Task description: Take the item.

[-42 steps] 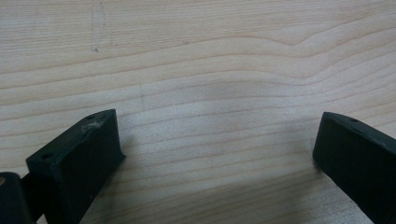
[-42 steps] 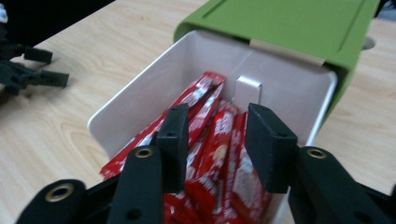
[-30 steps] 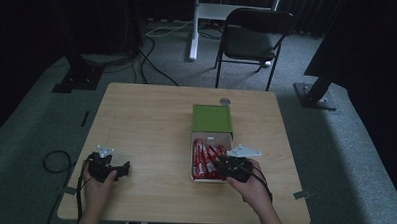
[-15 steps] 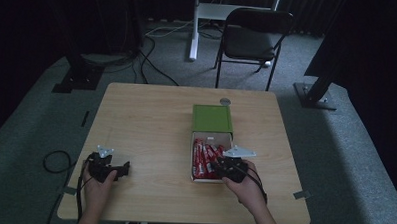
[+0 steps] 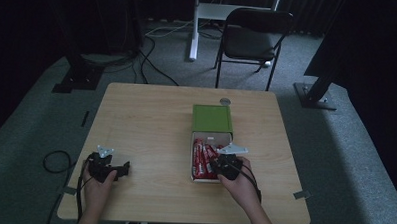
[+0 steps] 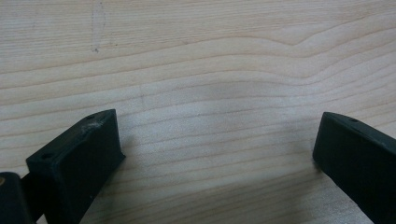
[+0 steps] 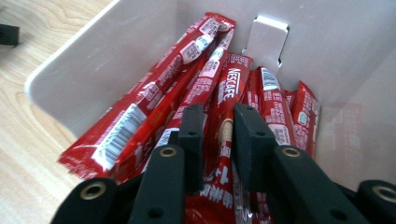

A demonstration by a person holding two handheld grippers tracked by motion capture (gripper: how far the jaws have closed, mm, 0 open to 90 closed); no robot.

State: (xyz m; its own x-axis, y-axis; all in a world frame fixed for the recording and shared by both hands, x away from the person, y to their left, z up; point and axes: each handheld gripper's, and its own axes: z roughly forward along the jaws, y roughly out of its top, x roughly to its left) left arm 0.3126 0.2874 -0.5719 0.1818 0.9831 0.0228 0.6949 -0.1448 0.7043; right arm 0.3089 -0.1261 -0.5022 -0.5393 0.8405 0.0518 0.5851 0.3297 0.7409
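Observation:
An open white box (image 5: pixel 192 168) with its green lid (image 5: pixel 212 118) folded back sits right of the table's middle, holding several red Nescafe stick sachets (image 5: pixel 201 159). My right gripper (image 5: pixel 218 165) reaches into the box (image 7: pixel 93 60) from its right side. Its jaws have just been closing, and the right gripper (image 7: pixel 218 116) now pinches one red sachet (image 7: pixel 225 126) that lies on top of the pile. My left gripper (image 5: pixel 122 168) rests near the table's front left. In its own view the left gripper (image 6: pixel 215 135) stands wide open over bare wood, with nothing between the jaws.
A small round grey disc (image 5: pixel 225 101) lies behind the green lid. Beyond the far table edge stand a dark folding chair (image 5: pixel 254 36) and a white desk leg (image 5: pixel 194 27). Cables trail on the floor at the left.
The right hand has shifted a little to the left, further over the box and its sachets. The left hand has stayed where it was.

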